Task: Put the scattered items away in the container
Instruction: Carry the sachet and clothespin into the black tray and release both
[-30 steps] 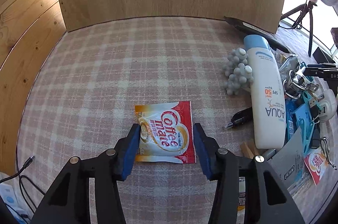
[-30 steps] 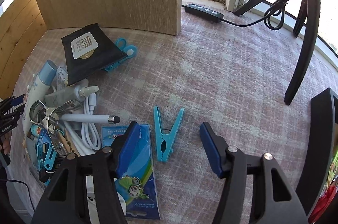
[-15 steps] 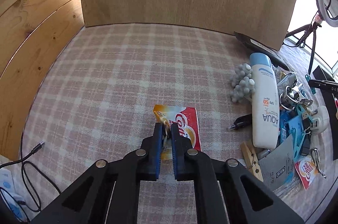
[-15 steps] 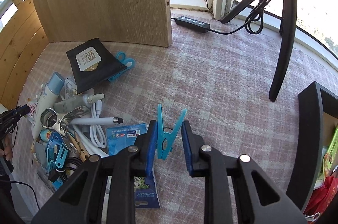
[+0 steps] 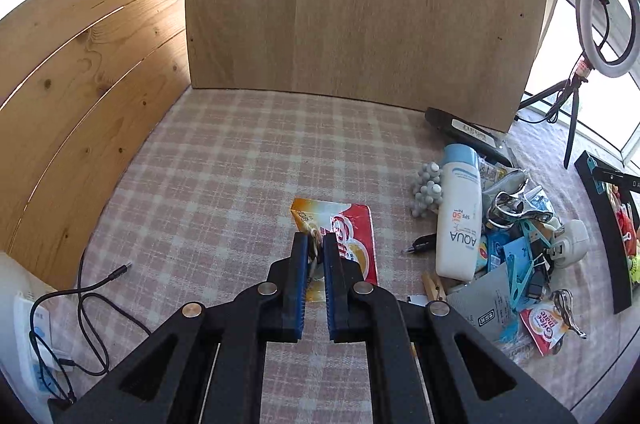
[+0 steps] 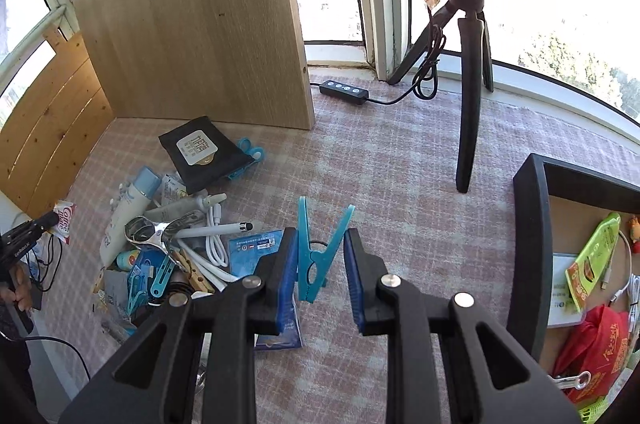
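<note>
My left gripper (image 5: 316,244) is shut on a red and orange Coffee mate sachet (image 5: 354,236), which hangs crumpled between the blue pads above the checked cloth. The right wrist view shows that same sachet (image 6: 62,220) raised at the far left. A teal clothespin (image 6: 320,256) is held off the cloth by my right gripper (image 6: 320,244), shut on it, prongs pointing up. The black-walled container (image 6: 528,224) stands to the right with several items inside; its wall (image 5: 604,224) also shows at the right edge of the left wrist view.
A pile of loose items lies on the cloth: a white sunscreen bottle (image 5: 458,220), a black wipes pack (image 6: 204,154), white cables and clips. A wooden board (image 5: 360,4) stands behind. A ring-light tripod (image 6: 468,84) stands near the container. A black cable (image 5: 92,304) trails at left.
Both grippers went from open around their items to shut on them. Each then rose, lifting the sachet and the clothespin off the cloth.
</note>
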{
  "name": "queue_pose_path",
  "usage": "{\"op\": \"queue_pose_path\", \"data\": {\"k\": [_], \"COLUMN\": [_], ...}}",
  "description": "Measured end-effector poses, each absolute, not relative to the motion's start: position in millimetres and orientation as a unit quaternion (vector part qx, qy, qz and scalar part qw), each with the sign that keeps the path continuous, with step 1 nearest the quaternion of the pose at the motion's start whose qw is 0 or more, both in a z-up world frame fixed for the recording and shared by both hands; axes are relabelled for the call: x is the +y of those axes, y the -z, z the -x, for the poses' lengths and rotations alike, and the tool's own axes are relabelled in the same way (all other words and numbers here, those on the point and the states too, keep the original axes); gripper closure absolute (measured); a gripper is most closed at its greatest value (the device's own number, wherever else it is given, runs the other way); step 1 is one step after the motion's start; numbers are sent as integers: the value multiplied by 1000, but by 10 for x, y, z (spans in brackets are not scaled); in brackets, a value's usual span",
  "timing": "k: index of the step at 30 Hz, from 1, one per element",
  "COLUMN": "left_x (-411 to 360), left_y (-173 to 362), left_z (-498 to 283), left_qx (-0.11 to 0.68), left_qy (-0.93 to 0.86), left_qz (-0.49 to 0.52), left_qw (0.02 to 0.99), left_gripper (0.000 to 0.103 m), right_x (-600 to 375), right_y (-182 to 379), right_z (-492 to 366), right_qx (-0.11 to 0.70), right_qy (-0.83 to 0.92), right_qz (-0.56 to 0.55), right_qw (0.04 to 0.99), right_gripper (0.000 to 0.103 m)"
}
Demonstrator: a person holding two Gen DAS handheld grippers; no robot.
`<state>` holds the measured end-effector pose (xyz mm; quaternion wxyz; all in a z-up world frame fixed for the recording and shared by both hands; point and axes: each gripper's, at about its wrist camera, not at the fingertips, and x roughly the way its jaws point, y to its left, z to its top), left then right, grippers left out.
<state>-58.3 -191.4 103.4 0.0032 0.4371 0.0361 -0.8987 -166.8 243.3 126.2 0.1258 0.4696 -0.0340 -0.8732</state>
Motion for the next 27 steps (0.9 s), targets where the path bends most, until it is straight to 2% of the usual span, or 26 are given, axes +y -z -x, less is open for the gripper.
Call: {"op": "queue_pose_path", "data": {"k": [7,19,27], "left_x": [-1449,297,1684], "left_y": [-1531,-1855,-1879], "left_z": [708,1099,1471], "left_qx": [25,-7,-47], "left_qy": [916,896,862], "left_qz": [-397,-381,-377], "left_qw": [-50,-227,-334], "left_gripper": [96,96,96], "right_x": [2835,4012,4852], "right_y": [-1399,-1653,-1560], "right_z": [1283,569,417], "right_qx": [-63,-98,-135], "right_qy": [881,893,885], "right_qz": [-457,-439,-440], "right_qw": [109,12,-62], "right_gripper": [80,80,80]}}
